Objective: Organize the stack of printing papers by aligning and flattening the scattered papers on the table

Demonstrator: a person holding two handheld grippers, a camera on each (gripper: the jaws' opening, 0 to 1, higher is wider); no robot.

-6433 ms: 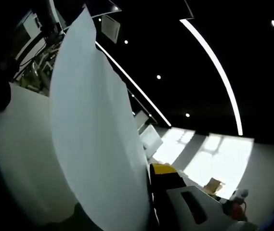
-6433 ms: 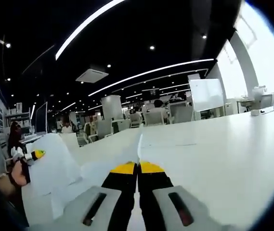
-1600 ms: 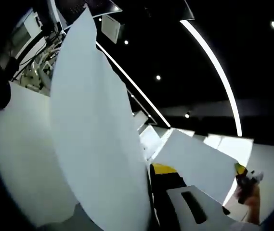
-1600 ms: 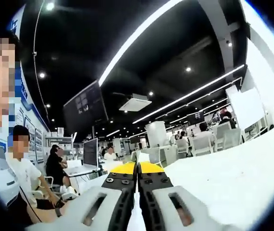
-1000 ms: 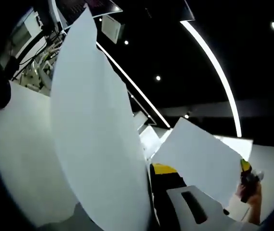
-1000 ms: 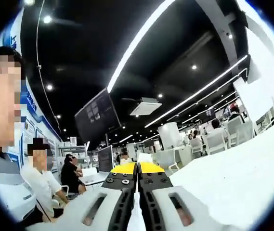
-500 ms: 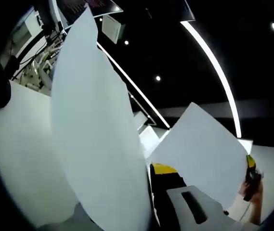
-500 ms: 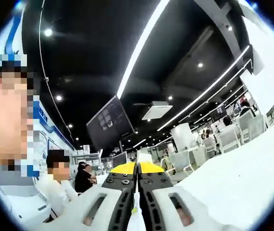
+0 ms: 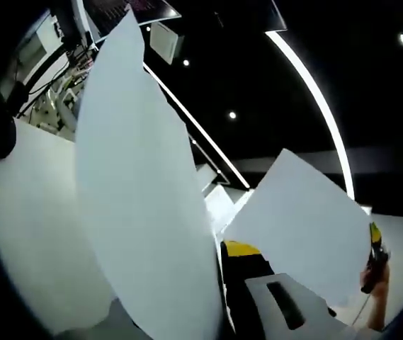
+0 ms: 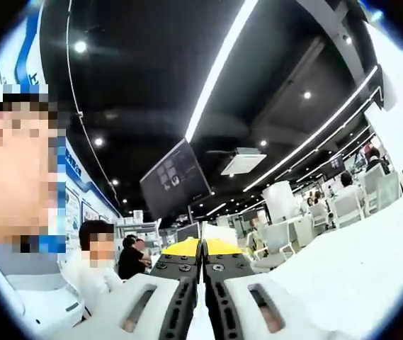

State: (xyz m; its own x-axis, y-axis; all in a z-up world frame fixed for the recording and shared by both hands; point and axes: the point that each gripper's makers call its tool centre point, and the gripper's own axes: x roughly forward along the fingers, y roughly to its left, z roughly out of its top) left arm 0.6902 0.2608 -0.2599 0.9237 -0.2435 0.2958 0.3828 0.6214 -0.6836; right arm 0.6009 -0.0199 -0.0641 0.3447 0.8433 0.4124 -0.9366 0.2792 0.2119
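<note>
In the left gripper view we see a big sheet (image 9: 141, 205) standing upright, bowed, and clamped in the left gripper (image 9: 219, 249) with its jaws together on it. Behind it, a second sheet (image 9: 297, 219) is tilted in the air, and the right gripper (image 9: 375, 244) holds it at its right edge. In the right gripper view the right gripper (image 10: 202, 246) has its jaws closed on the thin edge of this sheet (image 10: 202, 234), above the white table (image 10: 357, 262). A dark screen (image 10: 175, 178) hangs from the ceiling.

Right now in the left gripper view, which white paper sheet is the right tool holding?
The smaller flat white paper sheet at right, pinched at its corner by the yellow-tipped right tool. The big curved white sheet sits in the left tool.
</note>
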